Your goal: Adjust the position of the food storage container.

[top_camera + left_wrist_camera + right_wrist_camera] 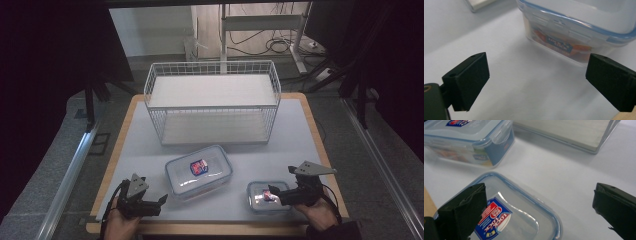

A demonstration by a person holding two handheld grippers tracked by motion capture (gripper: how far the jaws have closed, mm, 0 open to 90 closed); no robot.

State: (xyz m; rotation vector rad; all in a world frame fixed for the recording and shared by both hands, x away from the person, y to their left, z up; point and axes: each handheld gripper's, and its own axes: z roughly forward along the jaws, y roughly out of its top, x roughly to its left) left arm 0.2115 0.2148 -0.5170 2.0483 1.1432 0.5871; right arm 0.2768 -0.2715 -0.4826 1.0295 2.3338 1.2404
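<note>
Tools sit at the near edge of the bench [150, 150], one in each hand, both with jaws spread wide and nothing pinched between them. Taking the large lidded food container [199, 171] as the landmark: the left tool [161, 200] lies just to its near-left, jaws pointing toward its corner but apart from it. In the left gripper view the left tool [537, 82] frames bare bench, with the large container [574, 30] close ahead, its blue-sealed lid clipped shut and a printed label visible through the clear wall.

To the near-right of that large container, the right tool [272, 194] hangs over the small lidded food container [264, 196], which rests flat on the bench, apart from the large one. In the right gripper view the right tool [540, 212] straddles the small container's [524, 215] far edge; one pad sits above its red-and-blue lid sticker, the other over bare bench beside it. Whether that pad touches the lid I cannot tell.

Behind the large container, farther across the bench, stands a white wire basket [212, 102], well apart from both tools.
</note>
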